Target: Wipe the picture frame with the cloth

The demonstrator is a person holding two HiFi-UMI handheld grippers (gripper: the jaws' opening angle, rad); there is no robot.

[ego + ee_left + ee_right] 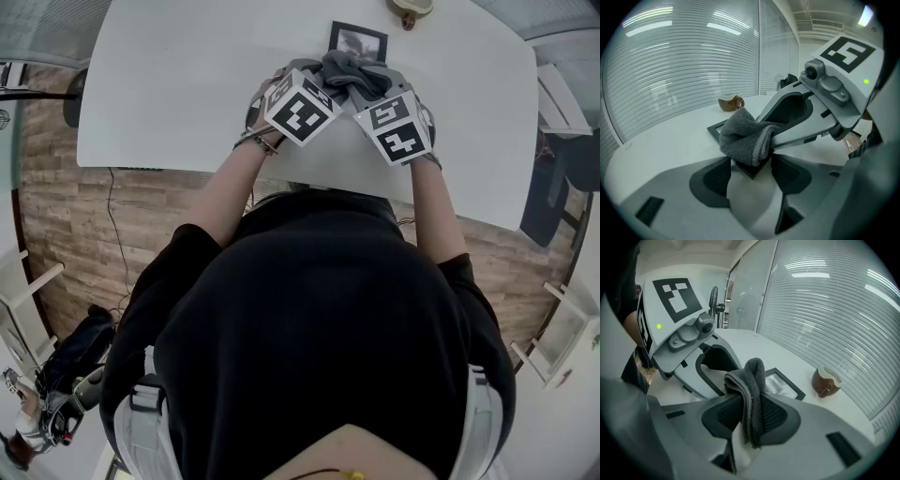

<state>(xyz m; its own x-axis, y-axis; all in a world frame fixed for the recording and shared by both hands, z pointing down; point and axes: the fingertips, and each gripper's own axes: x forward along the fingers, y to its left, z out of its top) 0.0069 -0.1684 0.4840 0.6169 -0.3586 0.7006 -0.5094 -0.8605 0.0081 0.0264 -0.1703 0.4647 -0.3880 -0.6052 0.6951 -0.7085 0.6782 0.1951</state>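
A black picture frame (357,42) lies flat on the white table (169,84). My right gripper (751,413) is shut on a folded grey cloth (752,380), and the cloth (740,136) rests on the near part of the frame (716,129). My left gripper (751,171) is open, with the frame's near corner lying between its jaws. In the head view both grippers meet over the cloth (352,75), the left gripper (323,84) beside the right gripper (373,92). The cloth hides the frame's lower half there.
A brown cup (410,9) stands past the frame at the table's far edge, also visible as the cup (825,380) to the frame's right. The table's near edge (187,169) runs just in front of the person's body. Window blinds lie beyond the table.
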